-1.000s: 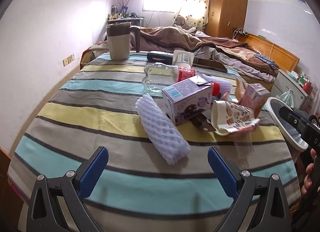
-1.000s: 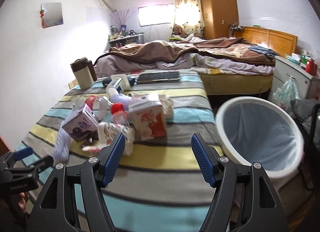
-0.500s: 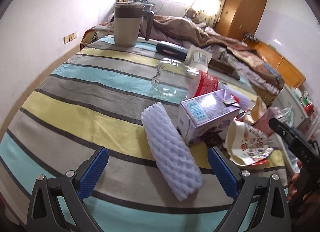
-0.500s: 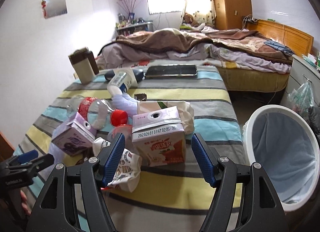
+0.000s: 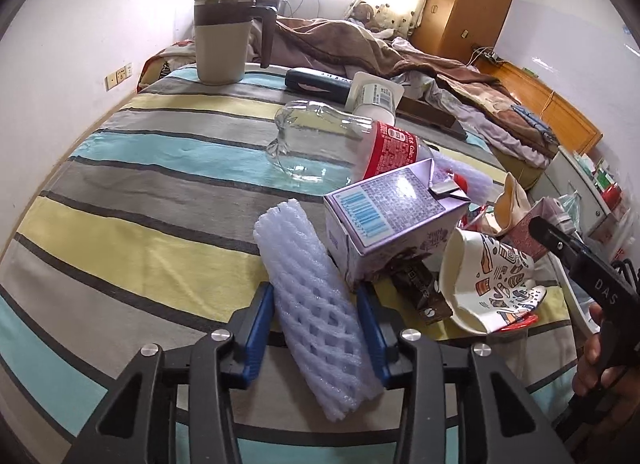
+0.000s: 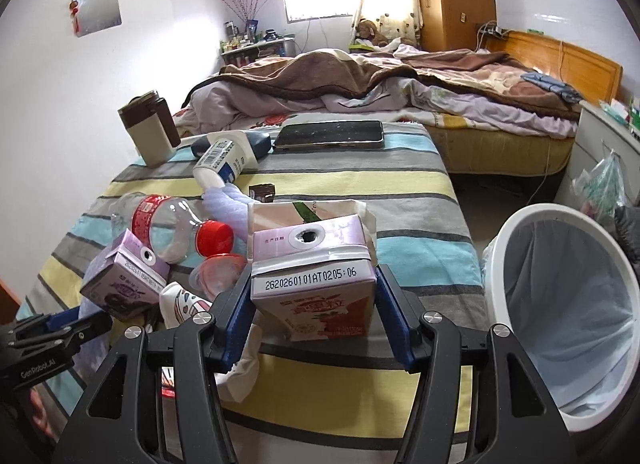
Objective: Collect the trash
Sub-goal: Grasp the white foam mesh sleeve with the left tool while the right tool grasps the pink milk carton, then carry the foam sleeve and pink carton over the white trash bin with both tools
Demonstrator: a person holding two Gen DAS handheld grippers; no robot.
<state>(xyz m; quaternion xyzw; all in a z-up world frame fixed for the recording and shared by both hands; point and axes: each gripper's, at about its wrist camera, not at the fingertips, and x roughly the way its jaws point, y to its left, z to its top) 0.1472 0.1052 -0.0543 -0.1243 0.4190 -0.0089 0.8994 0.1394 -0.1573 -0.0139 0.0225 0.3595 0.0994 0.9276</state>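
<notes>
My left gripper (image 5: 316,328) has just been closing, and its blue pads now sit against both sides of the white foam mesh fruit sleeve (image 5: 316,316), which lies on the striped cloth table (image 5: 132,240) and runs lengthwise between the fingers. My right gripper (image 6: 314,318) has also been closing; its pads flank the pink-and-red drink carton with a printed date code (image 6: 314,288), touching or nearly touching each side, so I read that as a grip on the carton, which stands upright at the table's near edge.

The white round bin lined with a pale bag (image 6: 560,304) stands on the floor to the right of the table, just beside the right gripper; I see nothing in it but the liner.

Just right of the foam sleeve, touching it, lies a purple drink carton on its side (image 5: 392,223), with a brown wrapper (image 5: 420,288) under its corner and a crumpled printed paper cup (image 5: 488,284) beyond. Behind them a clear plastic bottle with a red label and red cap (image 5: 332,143) lies flat. A white tub with a barcode label (image 6: 226,161) lies tipped farther back, near a dark case (image 5: 316,81). A beige mug with a brown lid and handle (image 5: 224,43) stands upright at the far left corner, and a dark tablet (image 6: 330,135) lies flat at the far edge.
</notes>
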